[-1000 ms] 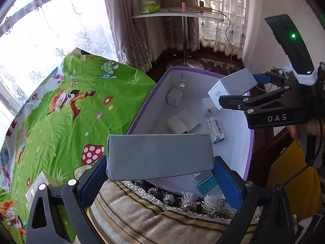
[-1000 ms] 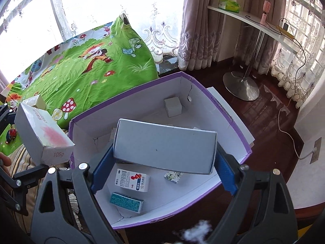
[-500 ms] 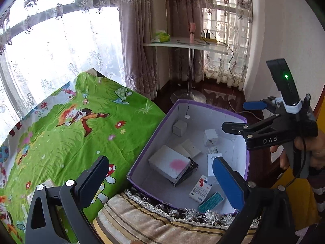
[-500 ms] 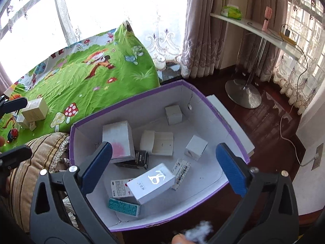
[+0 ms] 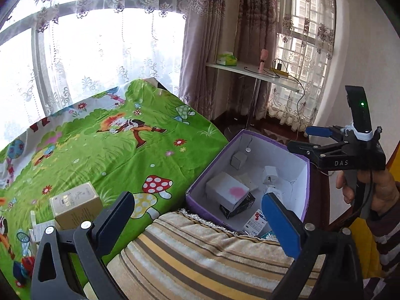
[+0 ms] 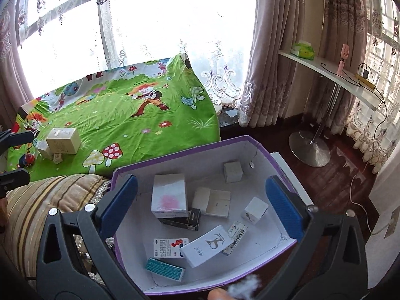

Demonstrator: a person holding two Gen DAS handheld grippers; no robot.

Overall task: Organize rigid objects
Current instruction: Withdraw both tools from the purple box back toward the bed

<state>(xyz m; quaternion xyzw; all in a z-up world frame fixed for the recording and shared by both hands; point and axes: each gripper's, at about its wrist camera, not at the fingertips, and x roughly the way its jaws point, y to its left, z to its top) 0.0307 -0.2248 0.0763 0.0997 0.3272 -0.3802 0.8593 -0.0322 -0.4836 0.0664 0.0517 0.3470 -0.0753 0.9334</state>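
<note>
Right gripper (image 6: 200,205) hangs over the purple box (image 6: 280,165), jaws spread wide, nothing between them. Left gripper (image 5: 197,215) gapes empty too, above the striped cushion (image 5: 200,250). Several cartons lie loose inside the box. Left to collect: a beige carton (image 5: 75,205) out on the green sheet (image 5: 100,155). It looks light, stiff, easily dented cardboard, so squeeze across its broad flat faces, gently.

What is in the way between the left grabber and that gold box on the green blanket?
Nothing visible is. The left gripper is open and empty, and the gold box sits in the open on the green blanket, just beside its left finger.
</note>
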